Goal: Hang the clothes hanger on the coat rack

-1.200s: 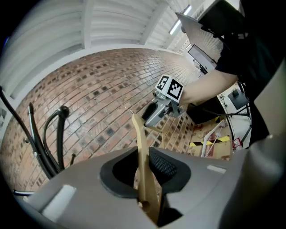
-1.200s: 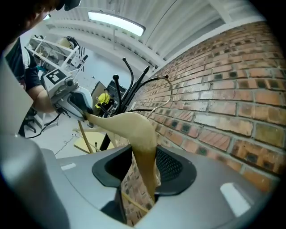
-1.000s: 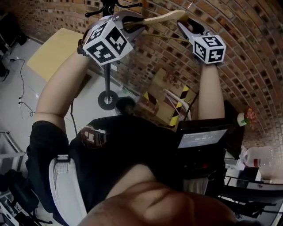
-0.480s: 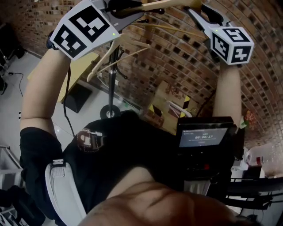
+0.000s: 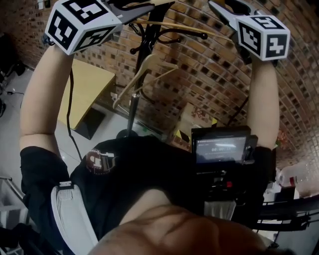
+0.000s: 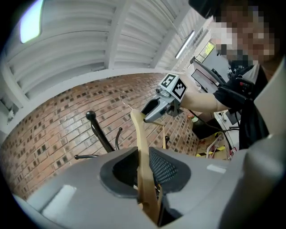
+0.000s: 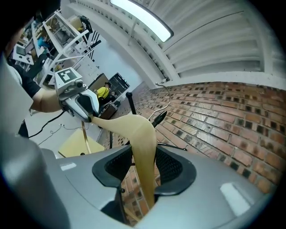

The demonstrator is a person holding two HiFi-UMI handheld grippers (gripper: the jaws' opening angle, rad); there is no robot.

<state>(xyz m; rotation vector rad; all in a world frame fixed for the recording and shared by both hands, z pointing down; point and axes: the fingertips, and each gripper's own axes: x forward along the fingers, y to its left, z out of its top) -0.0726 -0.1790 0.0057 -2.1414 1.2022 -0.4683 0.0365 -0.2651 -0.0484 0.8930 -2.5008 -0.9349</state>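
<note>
Clamped in the left gripper (image 6: 145, 176) and right gripper (image 7: 144, 174), the pale wooden clothes hanger (image 7: 142, 134) has risen to the black metal coat rack (image 5: 172, 33) at top centre, ready for hooking.

Brick wall (image 5: 209, 74) behind, ribbed white ceiling (image 6: 89, 40) with strip light (image 7: 142, 18) above; pale floor (image 5: 15, 124); yellow top (image 5: 84, 94), perhaps a desk, beside it.

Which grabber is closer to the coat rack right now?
Left. The left gripper, shut on one end of the clothes hanger, is beside the top of the coat rack; the right gripper holds the other end, farther out to the side.
</note>
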